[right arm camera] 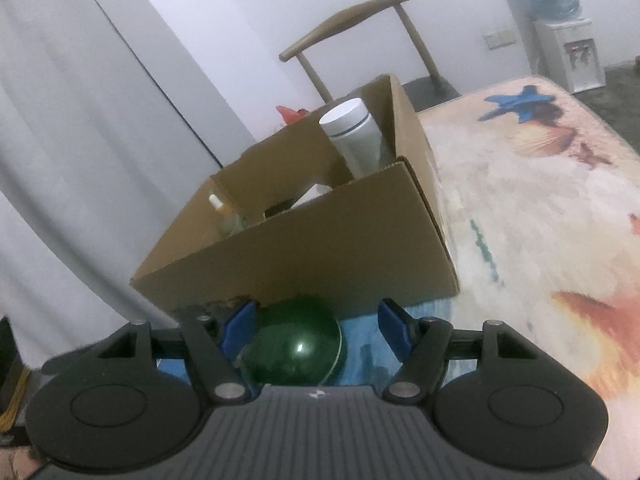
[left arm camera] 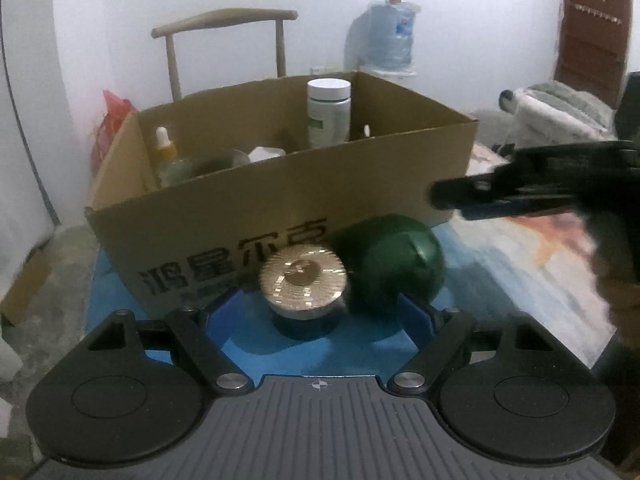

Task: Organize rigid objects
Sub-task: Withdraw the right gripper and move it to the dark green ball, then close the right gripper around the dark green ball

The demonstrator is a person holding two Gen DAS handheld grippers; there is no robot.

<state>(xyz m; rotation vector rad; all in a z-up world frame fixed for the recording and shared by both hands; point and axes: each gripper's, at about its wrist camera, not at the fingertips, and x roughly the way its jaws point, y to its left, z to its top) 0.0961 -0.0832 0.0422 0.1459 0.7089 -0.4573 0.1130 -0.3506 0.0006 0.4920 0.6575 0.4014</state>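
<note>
**Two jars wait in front of the box, both grippers spread around them**

The cardboard box (left arm camera: 280,200) is the biggest thing on the printed tablecloth (right arm camera: 540,208), open-topped and already holding a white-capped bottle (left arm camera: 329,114), a small dropper bottle (left arm camera: 164,148) and a few items too dim to name. Just before its near wall sit the two things left outside: a dark green rounded jar (left arm camera: 390,264) and, beside it, a smaller jar with a ribbed gold lid (left arm camera: 303,278).

The green jar looks glossy and hard, probably glass or glazed, so likely slippery and breakable; its curved flanks call for a hold across the widest part, squarely, not near the top. The gold-lidded jar looks stiff and fairly light; the lid's ribbed edge should give the pads purchase, though holding the body below it seems safer if the lid is loose.

The left gripper (left arm camera: 320,312) points downward with its jaws spread wide on either side of the gold-lidded jar, not pressing on it. The right gripper (right arm camera: 316,322) is rolled, angled down, jaws apart around the green jar, which lies close to one blue pad; whether they touch I cannot tell.
</note>
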